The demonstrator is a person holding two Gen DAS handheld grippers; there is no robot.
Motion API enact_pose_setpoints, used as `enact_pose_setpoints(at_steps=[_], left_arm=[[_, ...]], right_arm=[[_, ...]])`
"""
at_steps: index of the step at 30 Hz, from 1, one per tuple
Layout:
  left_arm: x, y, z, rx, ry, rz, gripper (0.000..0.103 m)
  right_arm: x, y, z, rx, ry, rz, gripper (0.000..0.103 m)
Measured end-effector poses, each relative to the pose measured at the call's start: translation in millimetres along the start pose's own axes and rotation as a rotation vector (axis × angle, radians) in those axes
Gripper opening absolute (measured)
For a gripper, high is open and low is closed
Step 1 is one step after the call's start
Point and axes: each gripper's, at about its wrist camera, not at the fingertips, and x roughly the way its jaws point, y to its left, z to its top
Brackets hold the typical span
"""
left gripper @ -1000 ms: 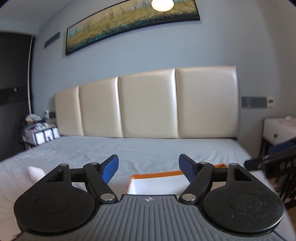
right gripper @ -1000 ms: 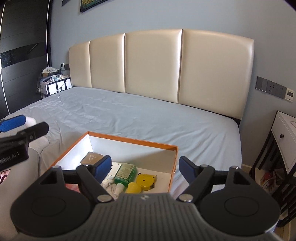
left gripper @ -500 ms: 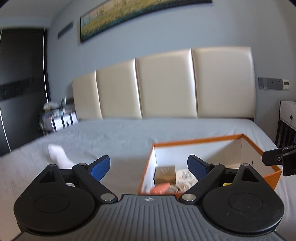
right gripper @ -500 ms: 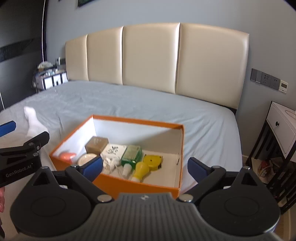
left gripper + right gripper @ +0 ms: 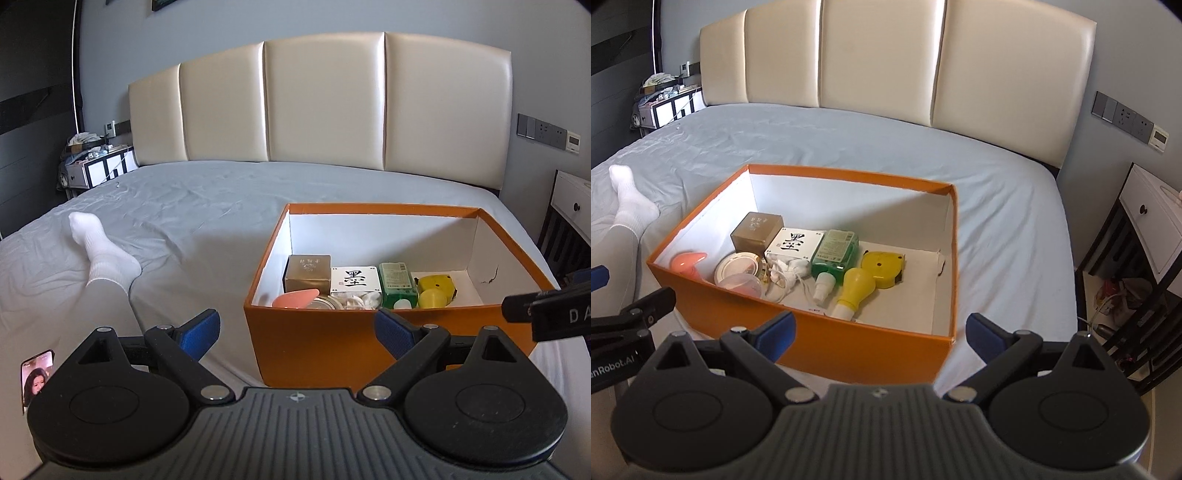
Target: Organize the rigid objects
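An orange box (image 5: 849, 347) sits on the bed (image 5: 871, 147), holding a gold box (image 5: 757, 230), a white carton (image 5: 794, 242), a green bottle (image 5: 836, 253), a yellow bulb (image 5: 857, 286) and a yellow tape measure (image 5: 882, 266). The left gripper (image 5: 297, 330) and right gripper (image 5: 879, 332) hover before it, jaws just opened wide, nothing between them.
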Motion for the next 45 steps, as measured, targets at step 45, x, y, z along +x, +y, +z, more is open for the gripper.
enact_pose_setpoints(at_steps=[45], left_arm=[[-7.4,2.5,4.3,-0.016,0.043,0.002,0.103]], right_arm=[[-7.7,9.4,-6.8,-0.028,-0.016,-0.017,0.097]])
